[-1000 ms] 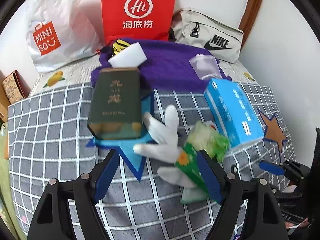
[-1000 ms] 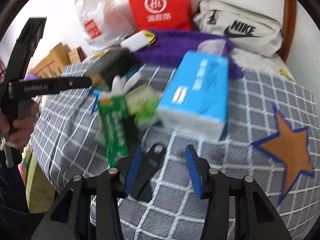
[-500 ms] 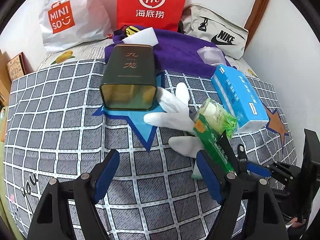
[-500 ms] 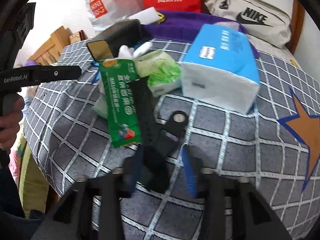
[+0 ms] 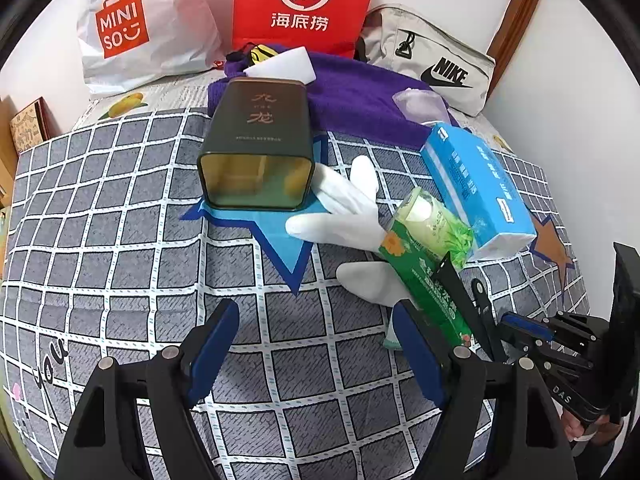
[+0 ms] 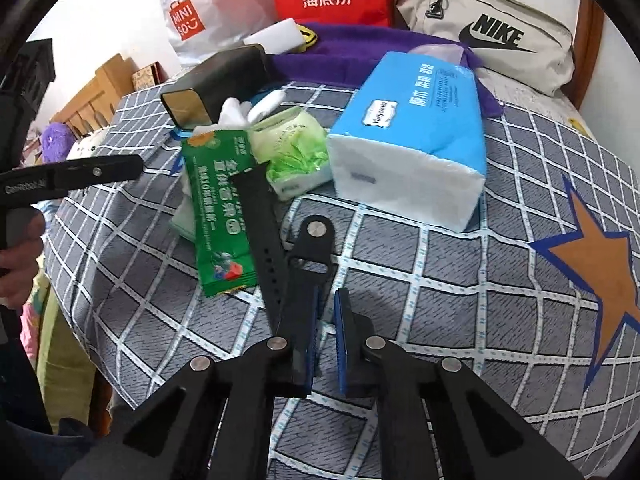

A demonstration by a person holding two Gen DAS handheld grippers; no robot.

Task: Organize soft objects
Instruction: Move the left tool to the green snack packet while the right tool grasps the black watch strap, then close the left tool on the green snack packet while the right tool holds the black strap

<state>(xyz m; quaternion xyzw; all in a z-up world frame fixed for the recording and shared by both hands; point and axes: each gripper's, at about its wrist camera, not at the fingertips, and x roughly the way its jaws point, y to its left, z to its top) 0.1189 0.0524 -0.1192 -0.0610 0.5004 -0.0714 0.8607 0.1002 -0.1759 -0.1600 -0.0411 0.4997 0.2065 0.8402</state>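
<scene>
right tongs (image 6: 326,332) are closing, nearly shut, black strap (image 6: 260,232) lying by their left blade, grip unclear; left tongs (image 5: 316,344) gape wide, empty, glove (image 5: 348,212) ahead.

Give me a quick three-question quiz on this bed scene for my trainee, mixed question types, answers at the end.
1. True or false: the left gripper is open with nothing between its fingers.
2. Multiple choice: what lies across the green sachet? A) the black strap B) the white glove C) the blue tissue pack
3. Short answer: which brand name is printed on the beige bag at the back?

Key: 1 true; 2 A; 3 Nike.
</scene>
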